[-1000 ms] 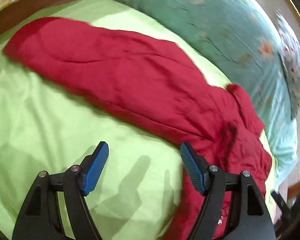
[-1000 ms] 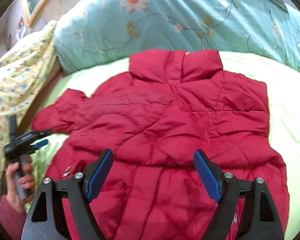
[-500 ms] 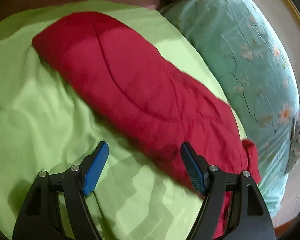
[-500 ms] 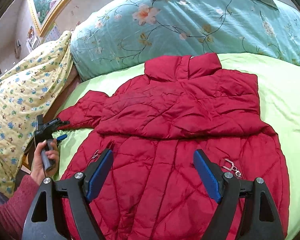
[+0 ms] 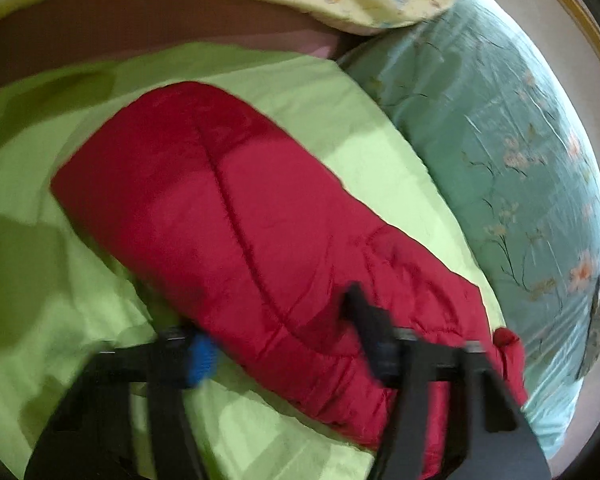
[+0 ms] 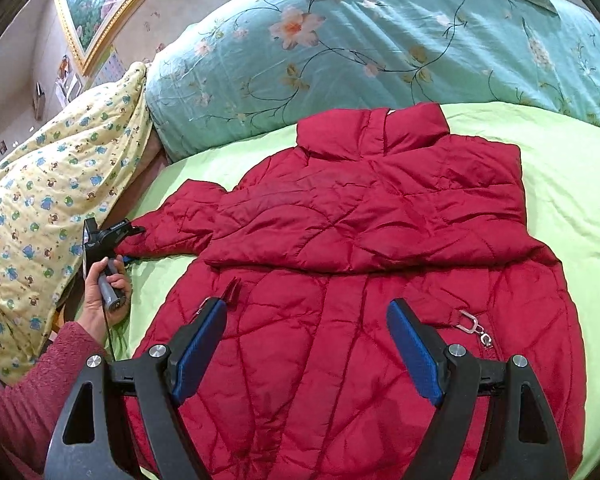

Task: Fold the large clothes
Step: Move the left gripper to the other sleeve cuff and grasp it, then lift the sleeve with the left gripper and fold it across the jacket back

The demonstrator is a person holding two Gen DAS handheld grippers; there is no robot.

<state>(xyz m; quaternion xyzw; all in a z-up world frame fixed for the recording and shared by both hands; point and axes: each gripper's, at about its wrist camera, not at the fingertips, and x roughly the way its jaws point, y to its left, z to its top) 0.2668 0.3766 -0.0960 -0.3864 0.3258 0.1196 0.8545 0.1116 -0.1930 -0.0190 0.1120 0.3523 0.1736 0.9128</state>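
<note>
- My red quilted puffer jacket point(image 6: 364, 280) lies spread flat on the lime-green bed sheet point(image 6: 572, 184), collar toward the teal floral duvet point(image 6: 340, 52).
- My left tool point(image 5: 284, 344) has just been closing around the jacket's left sleeve point(image 5: 240, 232); the blur hides whether the pads press it.
- My right tool point(image 6: 312, 344) hovers spread above the jacket's lower half, gripping nothing.

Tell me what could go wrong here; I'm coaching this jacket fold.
1. The left gripper has just been closing its jaws around the puffy sleeve; the padded fabric could slip out, or only the top layer gets pinched.
2. The right gripper hangs open above the jacket, so pulling the sleeve may drag the whole garment.
</note>
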